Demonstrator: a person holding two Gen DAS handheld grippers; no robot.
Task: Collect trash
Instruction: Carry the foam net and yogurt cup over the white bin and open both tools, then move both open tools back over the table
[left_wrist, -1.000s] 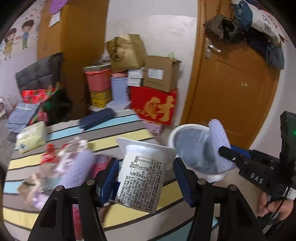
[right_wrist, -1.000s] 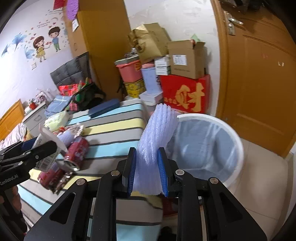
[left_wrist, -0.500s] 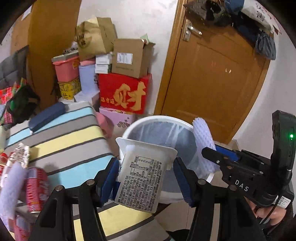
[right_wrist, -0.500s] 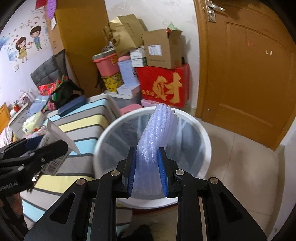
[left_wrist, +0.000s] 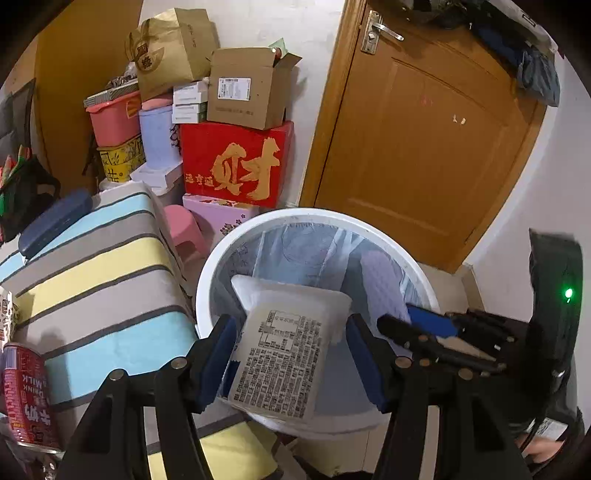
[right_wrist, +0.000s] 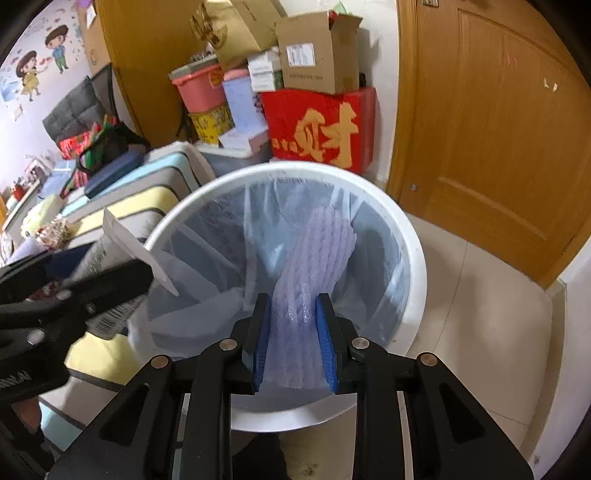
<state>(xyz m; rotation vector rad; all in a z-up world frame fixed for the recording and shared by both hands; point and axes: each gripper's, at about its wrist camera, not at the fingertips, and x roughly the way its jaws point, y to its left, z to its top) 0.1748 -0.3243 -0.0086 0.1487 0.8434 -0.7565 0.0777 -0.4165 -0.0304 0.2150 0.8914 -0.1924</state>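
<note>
Over the white trash bin (right_wrist: 413, 258) at frame centre, the right claw (right_wrist: 294, 343) pinches a purple foam net (right_wrist: 314, 258); the left claw (left_wrist: 291, 363) grips a yogurt cup (left_wrist: 284, 350) above the near rim. Released there, the cup could clip the rim and fall outside.

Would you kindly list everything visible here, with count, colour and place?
Bin: one, white, clear liner, on floor by door.
Cup: one, white, printed label, in left gripper above bin.
Foam net: one, lilac, in right gripper over bin.
Can: one, red, on striped cloth.
Striped cloth: one, blue, yellow, grey, left of bin.
Red box: one, gold character, in stack by wall.
Door: one, brown, behind bin.
Left gripper: black, blue pads.
Right gripper: black, blue pads.
</note>
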